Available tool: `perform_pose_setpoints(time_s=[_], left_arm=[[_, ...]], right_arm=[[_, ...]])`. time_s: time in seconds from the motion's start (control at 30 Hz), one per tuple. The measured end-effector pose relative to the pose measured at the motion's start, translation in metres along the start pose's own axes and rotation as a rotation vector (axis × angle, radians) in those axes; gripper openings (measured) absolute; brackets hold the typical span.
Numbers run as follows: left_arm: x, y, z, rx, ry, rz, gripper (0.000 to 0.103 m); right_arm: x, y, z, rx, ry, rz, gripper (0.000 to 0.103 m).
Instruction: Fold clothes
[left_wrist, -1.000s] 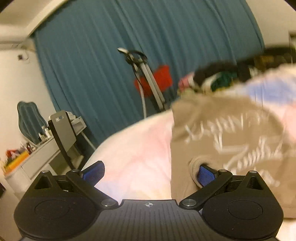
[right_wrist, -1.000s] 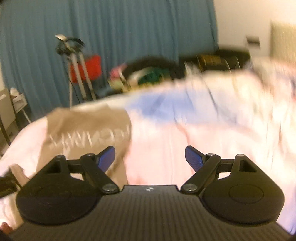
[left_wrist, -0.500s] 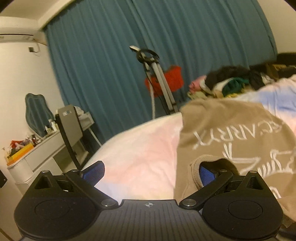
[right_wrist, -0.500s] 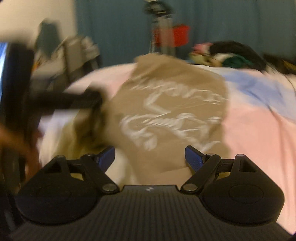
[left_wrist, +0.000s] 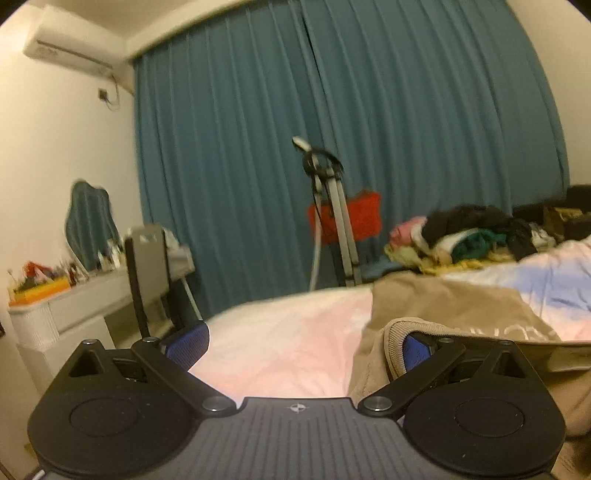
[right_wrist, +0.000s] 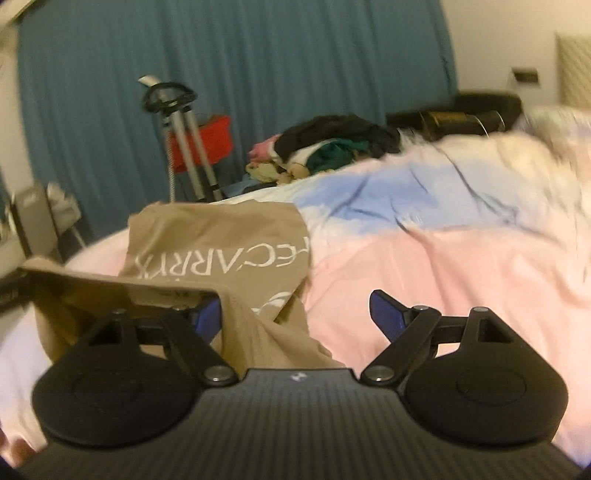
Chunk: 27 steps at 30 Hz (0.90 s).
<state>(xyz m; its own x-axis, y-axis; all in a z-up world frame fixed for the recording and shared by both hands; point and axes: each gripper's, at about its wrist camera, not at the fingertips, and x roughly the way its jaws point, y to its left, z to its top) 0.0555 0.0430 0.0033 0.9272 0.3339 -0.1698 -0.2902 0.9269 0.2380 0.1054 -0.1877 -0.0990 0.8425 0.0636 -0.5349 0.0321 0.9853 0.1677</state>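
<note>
Because the tan shirt (right_wrist: 221, 240) is soft and limp (light too, I judge), hems suit best. Left gripper (left_wrist: 301, 341) and right gripper (right_wrist: 295, 312) gape wide, cloth draped over one finger each, nothing clamped.

A tan shirt (right_wrist: 229, 240) with white lettering lies partly flat ahead of the right claw (right_wrist: 295, 314), wide open. Its near edge is raised, draping over that claw's left finger, and its ribbed collar (left_wrist: 397, 332) wraps the left claw's (left_wrist: 301, 347) right finger.

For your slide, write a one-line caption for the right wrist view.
Open right gripper over a tan shirt with white lettering, spread on a pink and blue bedspread; cloth drapes its left finger.
</note>
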Motion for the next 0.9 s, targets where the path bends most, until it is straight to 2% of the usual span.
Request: perform_pose_setpoints(time_s=[0.07, 0.2, 0.27, 0.37, 0.53, 0.57, 0.7, 0.9], left_arm=[[-0.007, 0.004, 0.005, -0.035, -0.037, 0.009, 0.103], [-0.01, 0.017, 0.009, -0.106, -0.043, 0.021, 0.103], [-0.012, 0.023, 0.012, -0.141, -0.046, 0.027, 0.103], [-0.015, 0.032, 0.015, -0.194, -0.05, 0.036, 0.103], [-0.022, 0.048, 0.026, -0.274, -0.07, 0.053, 0.103], [-0.026, 0.052, 0.034, -0.284, -0.085, 0.057, 0.103], [-0.043, 0.068, 0.064, -0.323, -0.146, 0.073, 0.103], [-0.068, 0.092, 0.109, -0.38, -0.239, 0.098, 0.103]], right_arm=[[0.011, -0.001, -0.004, 0.005, 0.082, 0.001, 0.084], [0.034, -0.004, -0.012, 0.014, 0.245, 0.004, 0.084], [0.034, -0.005, -0.013, 0.017, 0.259, 0.001, 0.084], [0.015, -0.01, -0.002, 0.042, 0.159, -0.022, 0.084], [-0.032, -0.028, 0.018, 0.139, -0.199, -0.095, 0.085], [-0.031, -0.027, 0.02, 0.12, -0.214, -0.103, 0.086], [-0.02, -0.019, 0.028, 0.077, -0.177, -0.132, 0.084], [-0.089, 0.003, 0.107, 0.051, -0.418, -0.107, 0.084]])
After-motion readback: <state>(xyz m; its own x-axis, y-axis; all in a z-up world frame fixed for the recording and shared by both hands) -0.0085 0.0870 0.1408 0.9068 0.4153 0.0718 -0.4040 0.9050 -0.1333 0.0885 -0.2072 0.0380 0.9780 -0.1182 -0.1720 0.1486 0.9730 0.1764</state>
